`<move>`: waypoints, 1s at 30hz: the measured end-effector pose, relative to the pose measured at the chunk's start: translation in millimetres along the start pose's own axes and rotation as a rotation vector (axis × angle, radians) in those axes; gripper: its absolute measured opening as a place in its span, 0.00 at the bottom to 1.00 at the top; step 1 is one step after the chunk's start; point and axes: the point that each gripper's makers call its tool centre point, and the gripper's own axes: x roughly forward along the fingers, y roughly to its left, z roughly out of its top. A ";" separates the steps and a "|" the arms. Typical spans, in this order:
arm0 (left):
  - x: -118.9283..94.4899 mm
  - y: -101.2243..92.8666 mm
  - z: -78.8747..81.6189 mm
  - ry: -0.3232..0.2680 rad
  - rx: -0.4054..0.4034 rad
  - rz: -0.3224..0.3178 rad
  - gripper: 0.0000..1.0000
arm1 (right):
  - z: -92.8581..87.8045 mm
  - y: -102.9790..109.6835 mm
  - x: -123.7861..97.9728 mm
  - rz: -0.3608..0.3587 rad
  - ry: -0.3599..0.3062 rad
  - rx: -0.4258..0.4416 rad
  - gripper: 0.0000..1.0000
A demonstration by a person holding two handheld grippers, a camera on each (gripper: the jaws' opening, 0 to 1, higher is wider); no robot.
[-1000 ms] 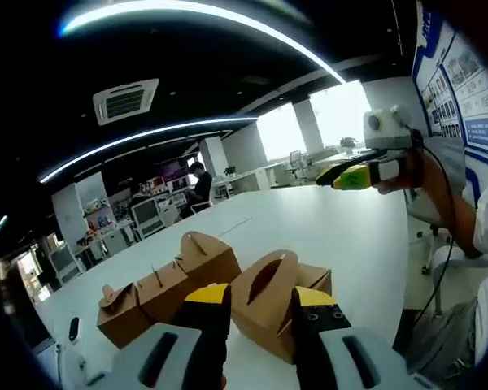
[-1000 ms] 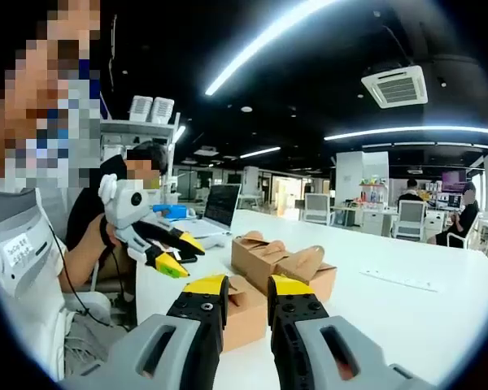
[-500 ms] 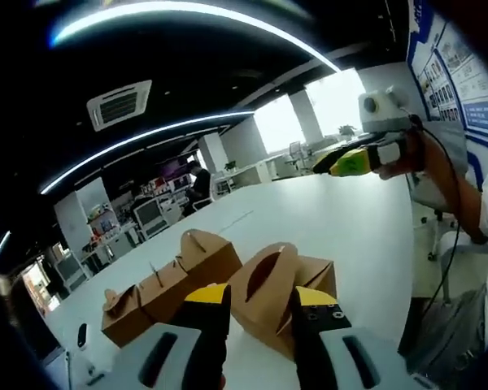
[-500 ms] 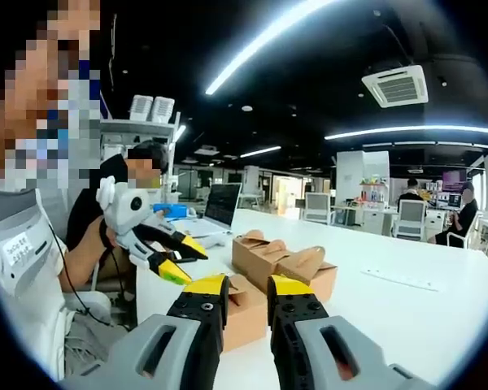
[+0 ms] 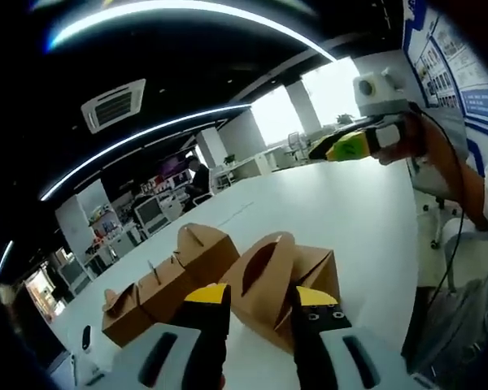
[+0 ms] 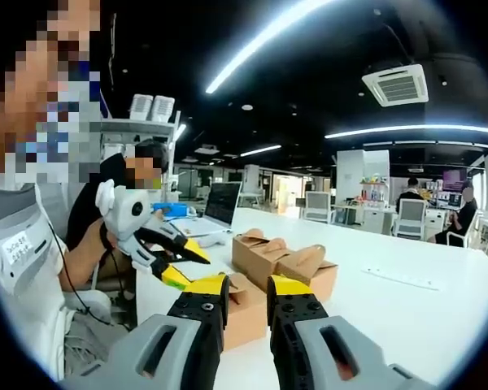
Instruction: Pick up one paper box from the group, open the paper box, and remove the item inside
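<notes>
Several brown paper boxes with handle tops stand grouped on a white table (image 5: 350, 211). In the left gripper view the nearest box (image 5: 281, 272) sits just beyond my left gripper (image 5: 260, 296), whose jaws stand open with nothing between them; two more boxes (image 5: 199, 252) trail off to the left. My right gripper (image 5: 342, 148) hangs high at the right, over the table and away from the boxes. In the right gripper view my right gripper (image 6: 246, 286) is open by a narrow gap, a box (image 6: 246, 315) behind its tips. The left gripper (image 6: 177, 262) hovers by that box, jaws spread.
A laptop (image 6: 220, 205) sits on the table's far left end, near a seated person. More people and desks are at the back right. A small dark object (image 5: 86, 337) lies left of the boxes. Bare white table (image 6: 407, 309) stretches right of the group.
The left gripper has dropped a little and come closer to the nearest box, which looks larger in its view. The right gripper has held still.
</notes>
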 end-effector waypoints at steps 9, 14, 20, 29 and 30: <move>1.9 -4.2 -1.3 0.008 0.027 0.000 0.32 | -1.1 0.0 -0.4 0.000 0.002 0.000 0.20; 2.5 -3.5 -1.2 0.008 0.028 0.005 0.31 | -2.3 0.6 -0.4 0.002 0.006 0.001 0.20; 3.2 -2.3 -1.6 0.010 0.024 0.010 0.31 | -1.9 0.7 -0.7 0.000 0.005 0.001 0.20; 4.8 -3.4 -2.7 0.011 0.014 0.011 0.27 | -3.4 1.8 0.5 0.006 0.010 0.002 0.20; 5.1 -4.5 -2.7 0.010 0.015 0.008 0.25 | -3.5 1.8 0.6 0.006 0.010 0.002 0.20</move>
